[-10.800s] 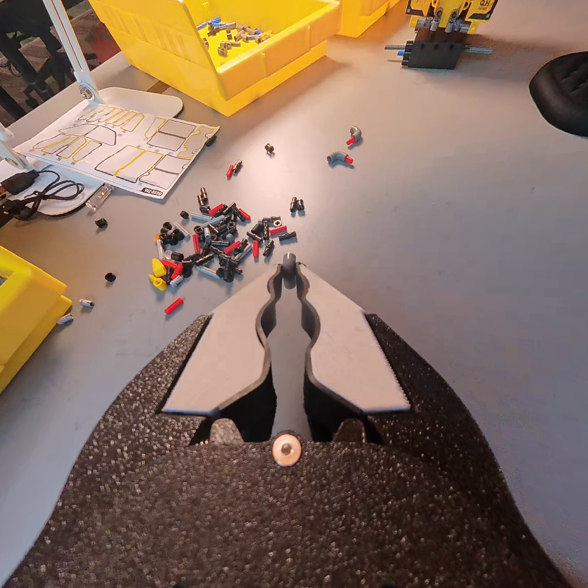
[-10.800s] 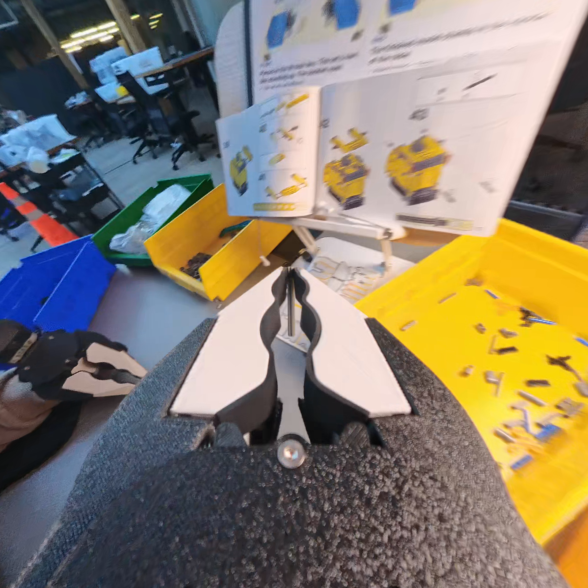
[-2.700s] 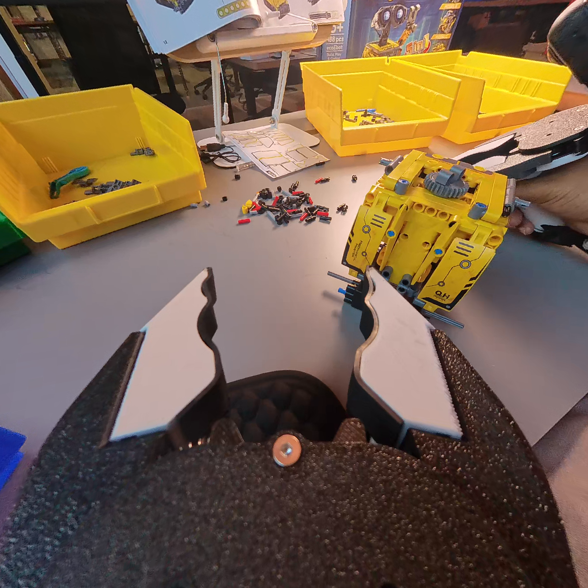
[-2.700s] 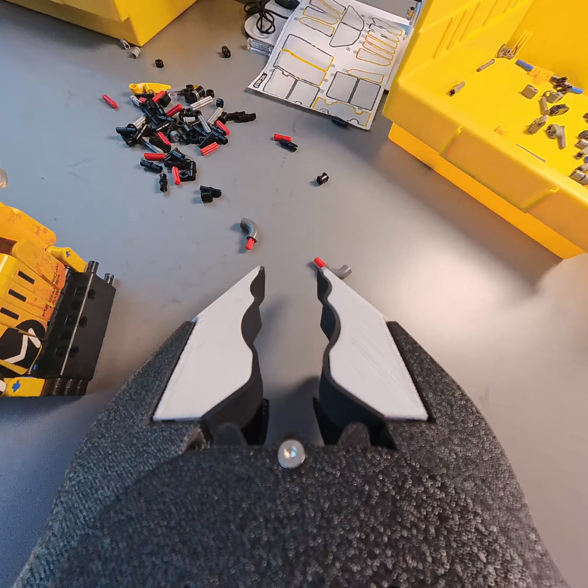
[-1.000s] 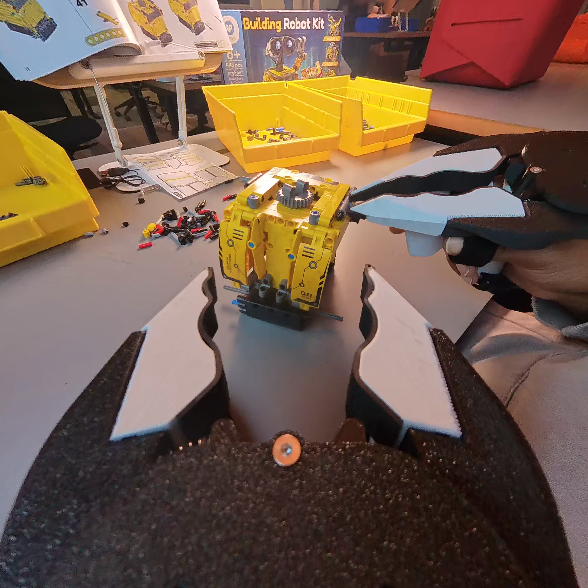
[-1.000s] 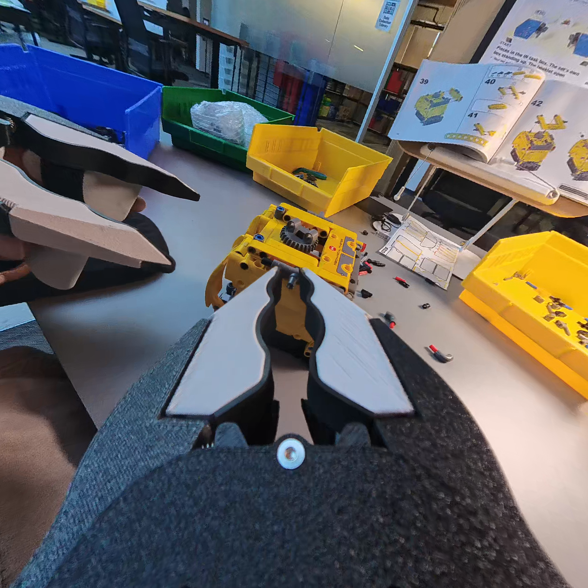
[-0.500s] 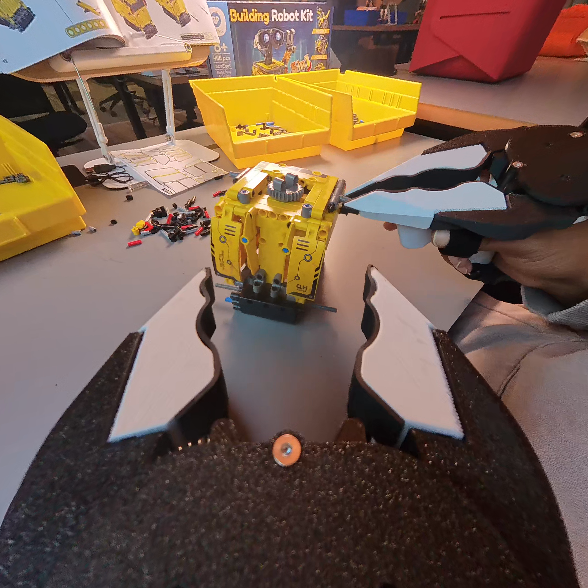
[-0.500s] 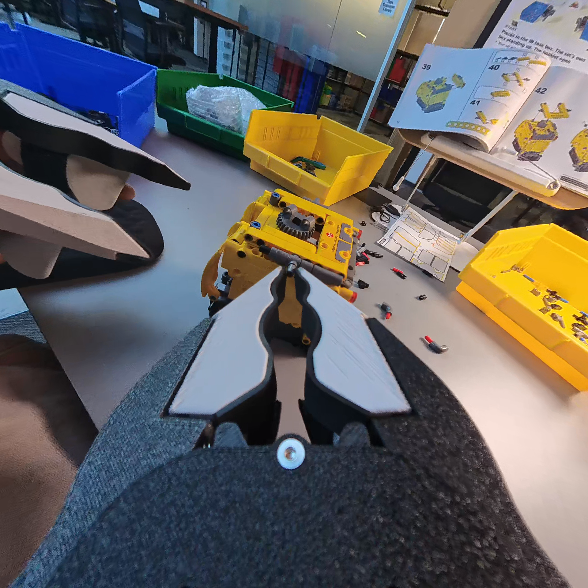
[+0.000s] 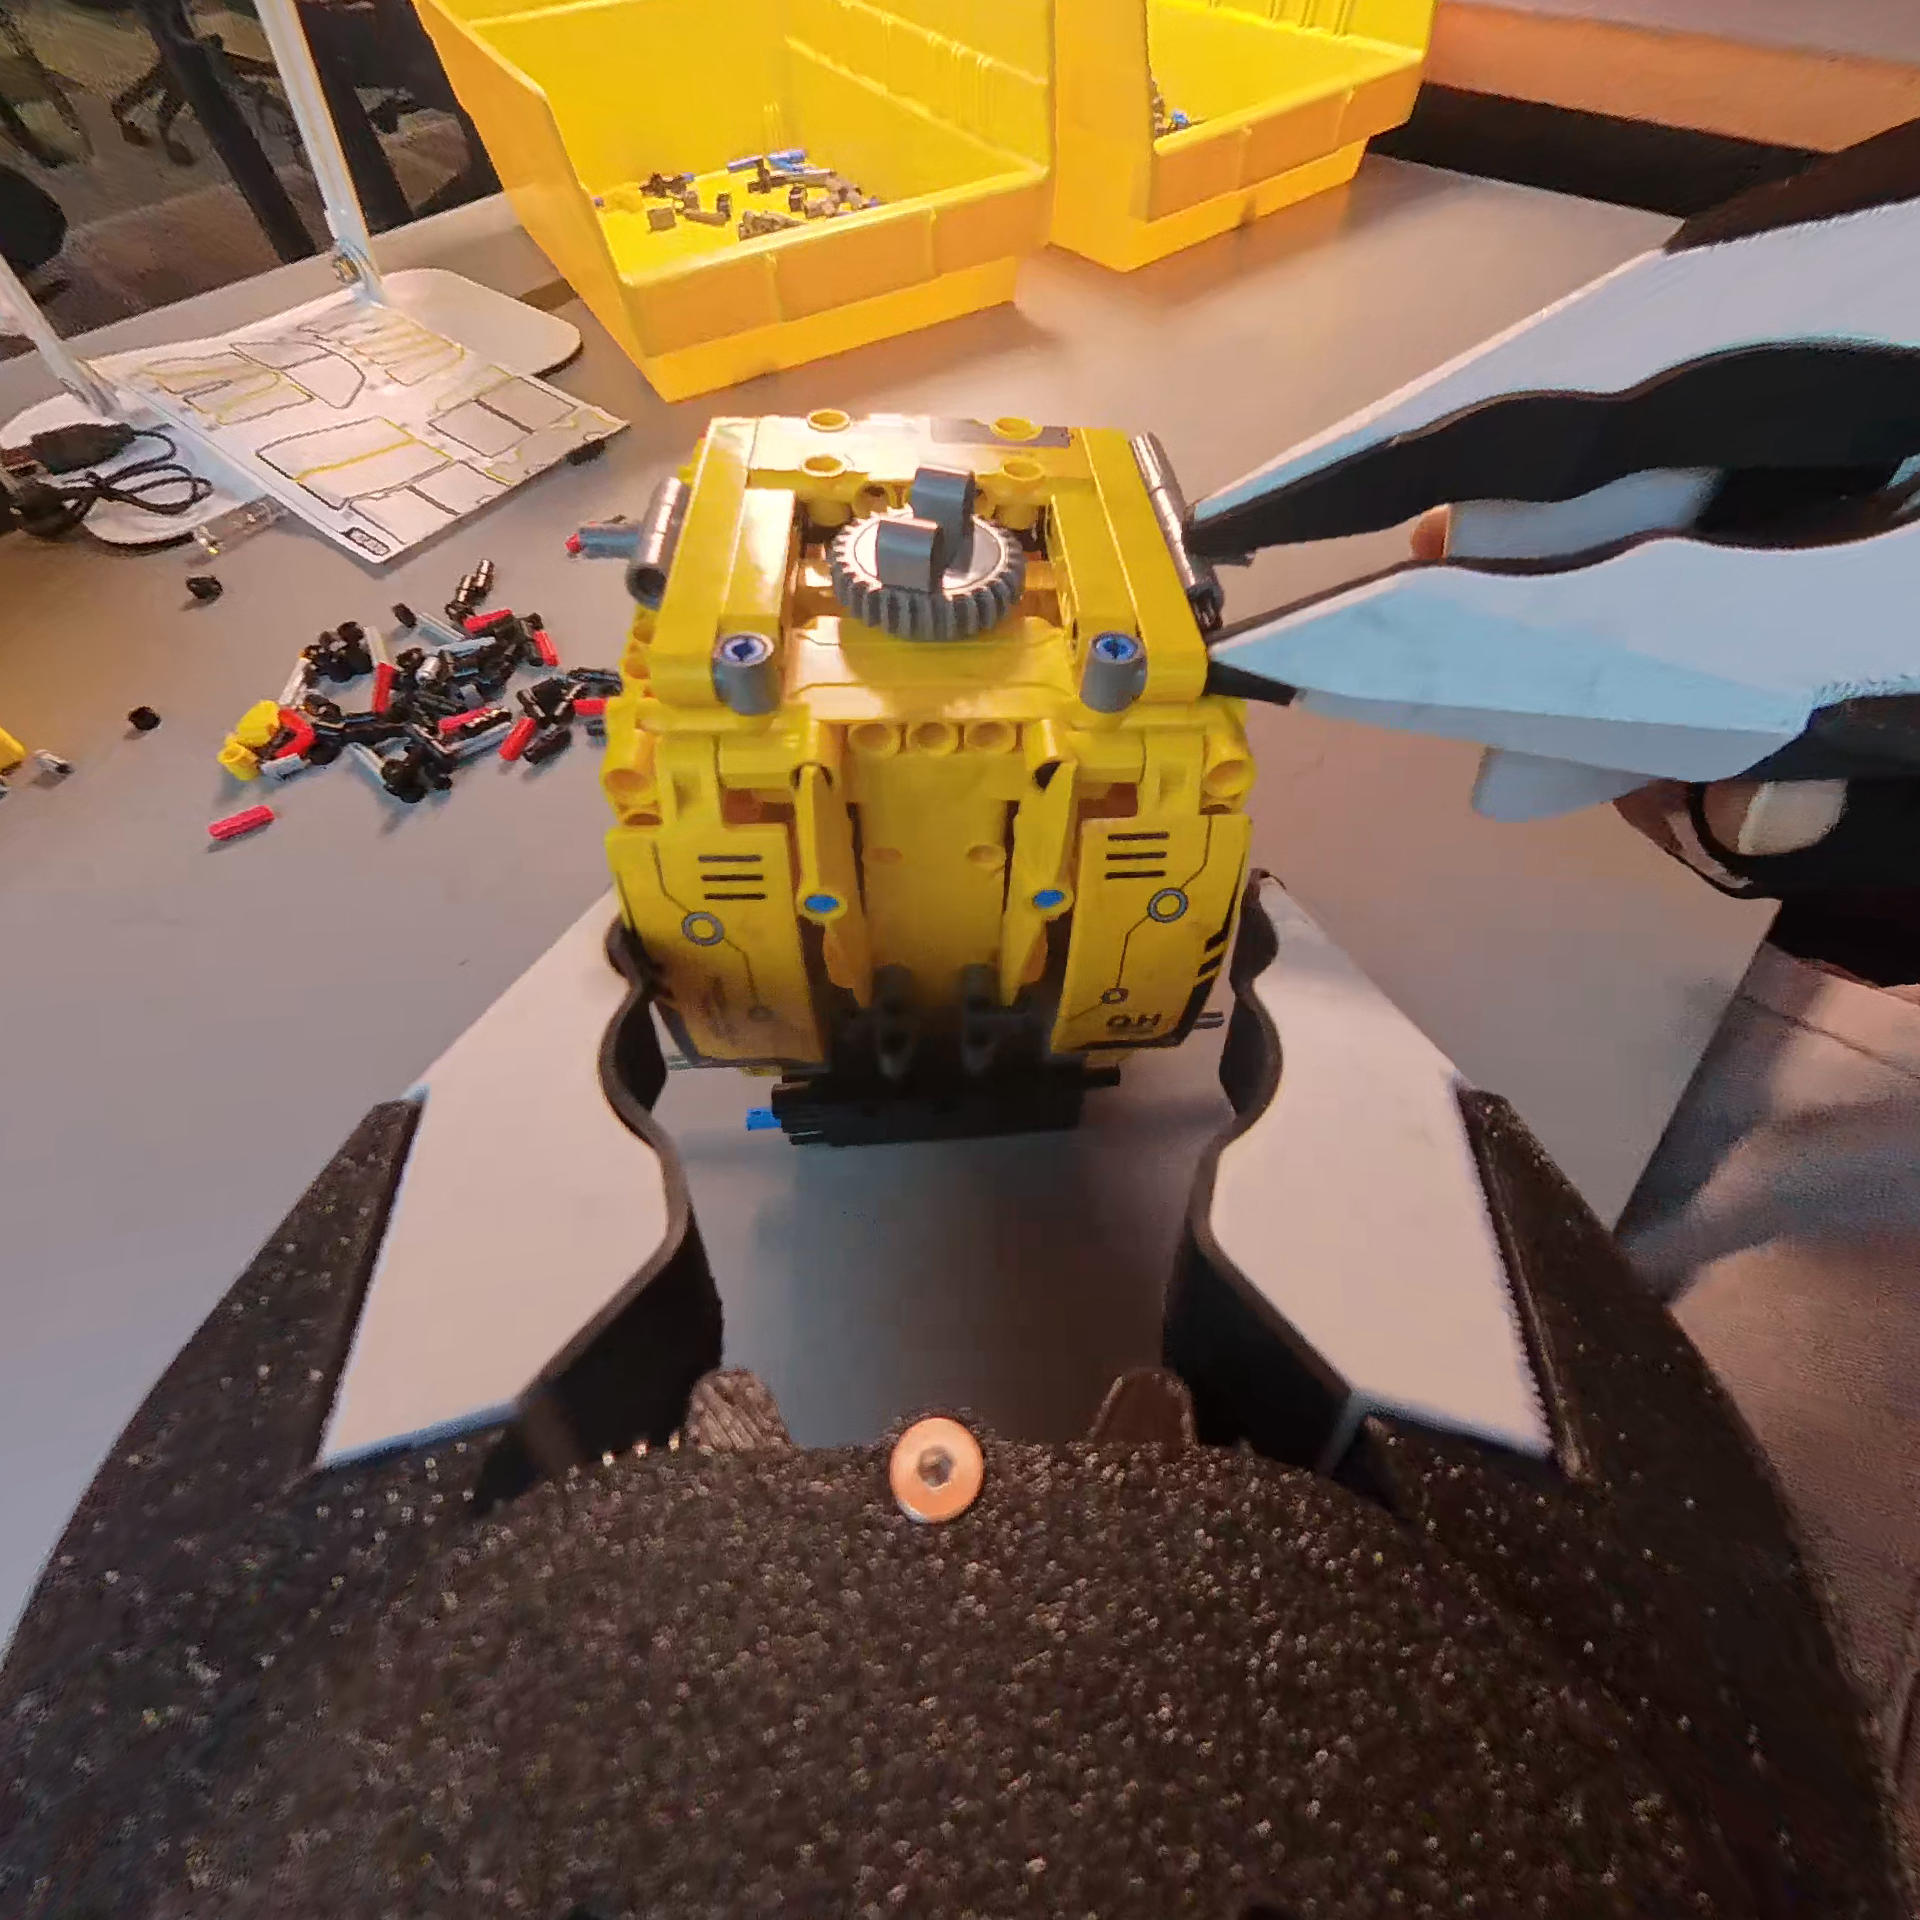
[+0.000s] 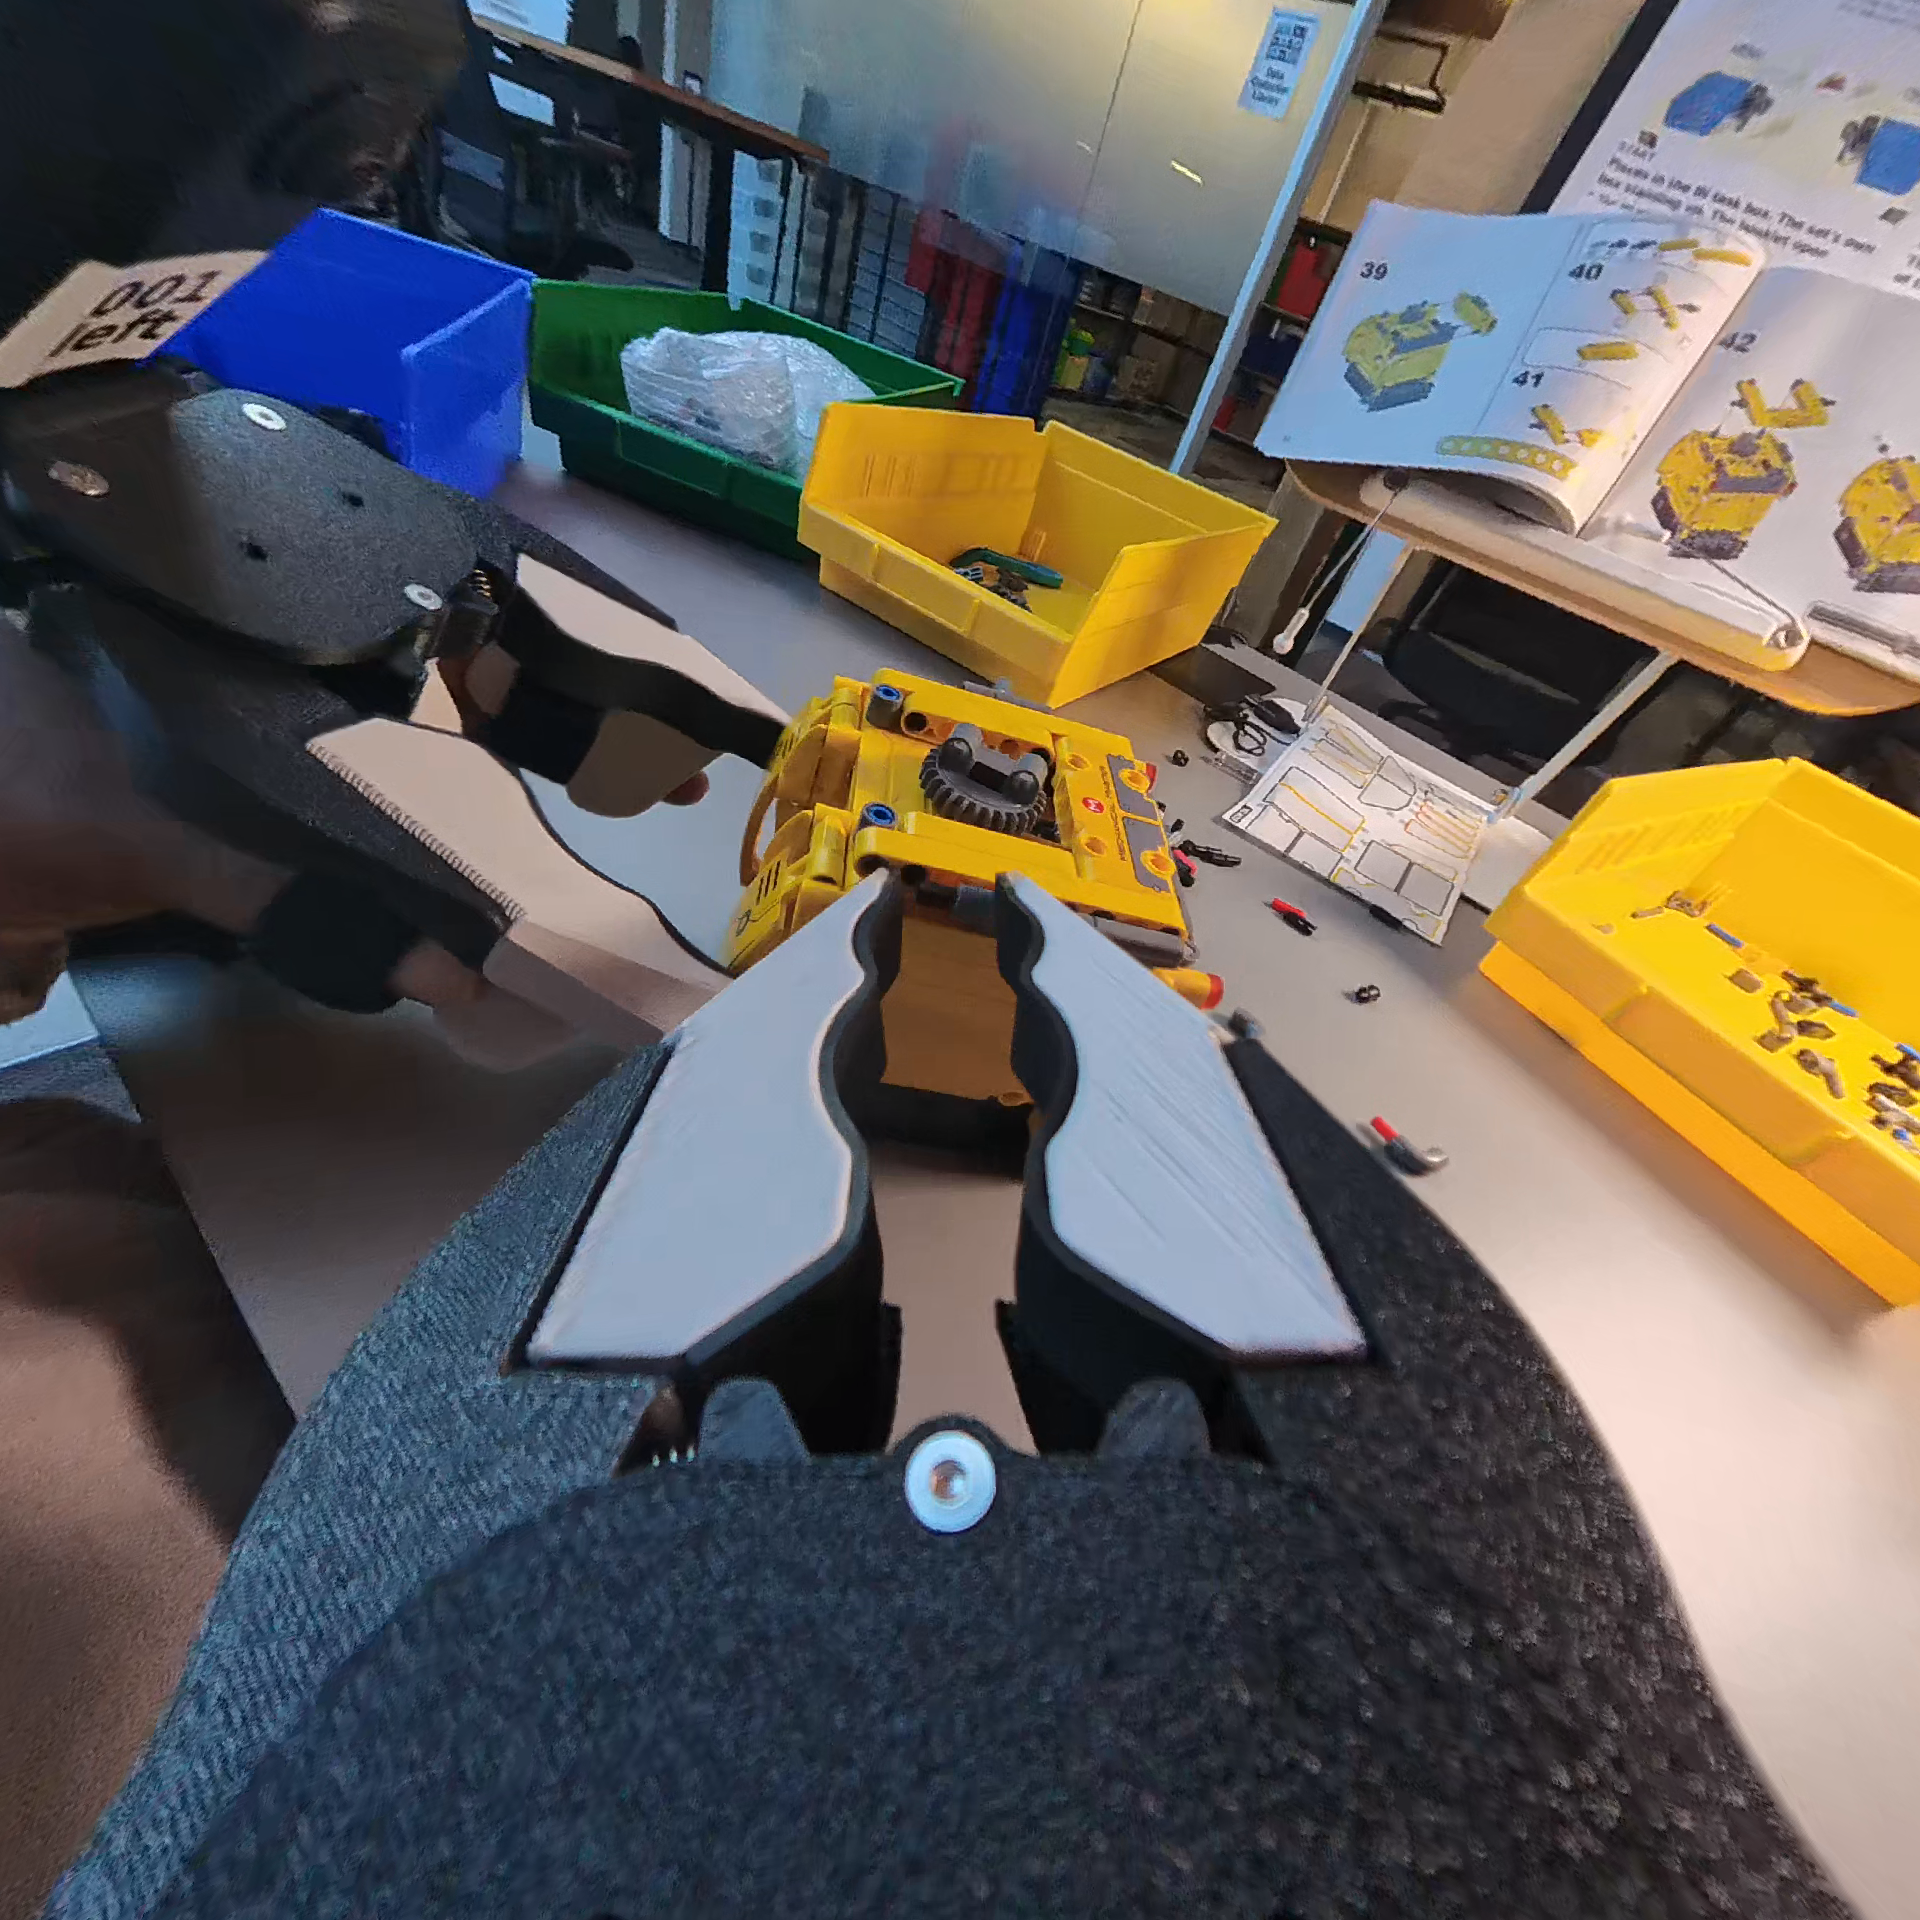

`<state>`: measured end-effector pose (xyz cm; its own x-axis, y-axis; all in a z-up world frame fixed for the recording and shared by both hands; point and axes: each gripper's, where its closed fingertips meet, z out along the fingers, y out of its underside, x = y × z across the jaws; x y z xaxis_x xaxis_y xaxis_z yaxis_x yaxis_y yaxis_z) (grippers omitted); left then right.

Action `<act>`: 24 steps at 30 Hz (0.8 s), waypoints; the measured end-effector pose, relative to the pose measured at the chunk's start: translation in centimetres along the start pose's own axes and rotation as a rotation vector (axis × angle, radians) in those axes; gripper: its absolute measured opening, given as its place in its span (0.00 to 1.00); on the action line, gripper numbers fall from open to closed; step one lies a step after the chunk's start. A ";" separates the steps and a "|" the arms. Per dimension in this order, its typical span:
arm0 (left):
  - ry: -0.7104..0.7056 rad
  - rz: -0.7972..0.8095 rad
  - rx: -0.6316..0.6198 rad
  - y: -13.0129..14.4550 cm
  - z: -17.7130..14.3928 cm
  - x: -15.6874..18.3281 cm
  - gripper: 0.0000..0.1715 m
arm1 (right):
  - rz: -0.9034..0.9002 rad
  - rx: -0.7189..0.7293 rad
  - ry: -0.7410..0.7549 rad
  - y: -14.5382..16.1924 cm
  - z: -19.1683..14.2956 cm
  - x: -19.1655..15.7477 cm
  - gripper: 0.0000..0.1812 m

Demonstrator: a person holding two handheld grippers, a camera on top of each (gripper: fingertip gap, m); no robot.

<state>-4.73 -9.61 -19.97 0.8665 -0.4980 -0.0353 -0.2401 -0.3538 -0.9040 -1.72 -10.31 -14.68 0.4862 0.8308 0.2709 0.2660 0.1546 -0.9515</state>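
Observation:
A yellow brick-built model [image 9: 914, 831] with a grey gear [image 9: 925, 582] on top stands on the grey table. My left gripper [image 9: 935, 914] is wide open. Its fingers [image 9: 520, 1174] straddle the model's lower sides, at or very near contact. It also shows in the right wrist view, where one finger [image 10: 644, 686] reaches the model's [image 10: 966, 821] far side. My right gripper [image 10: 945, 888] has its jaws a little apart at the model's top edge. In the left wrist view its tips [image 9: 1210, 608] sit around the end of a dark grey rod [image 9: 1169, 520].
Loose black, red and grey pins [image 9: 416, 696] and a sticker sheet [image 9: 343, 436] lie left of the model. Yellow bins [image 9: 790, 187] [image 10: 1039, 551] [image 10: 1714, 997], a blue bin [image 10: 395, 332] and a green bin [image 10: 675, 416] ring the table. A booklet on a stand [image 10: 1621, 395] overhangs. A person's leg [image 9: 1787, 1195] is at right. Across from one pair of fingers to the other is roughly 6 cm.
My left gripper moved forward, so the model now sits between its fingers. My right gripper, earlier shut on a small grey piece at the model's top edge, has parted its jaws.

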 end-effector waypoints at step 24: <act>-0.028 -0.010 0.035 -0.1 0.2 -0.3 0.62 | 0.057 0.013 0.039 0.2 0.0 0.5 0.06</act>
<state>-4.90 -9.26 -19.91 0.8811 -0.4715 -0.0376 -0.2162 -0.3308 -0.9186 -1.45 -9.89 -14.70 0.5325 0.8169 0.2217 0.2266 0.1147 -0.9672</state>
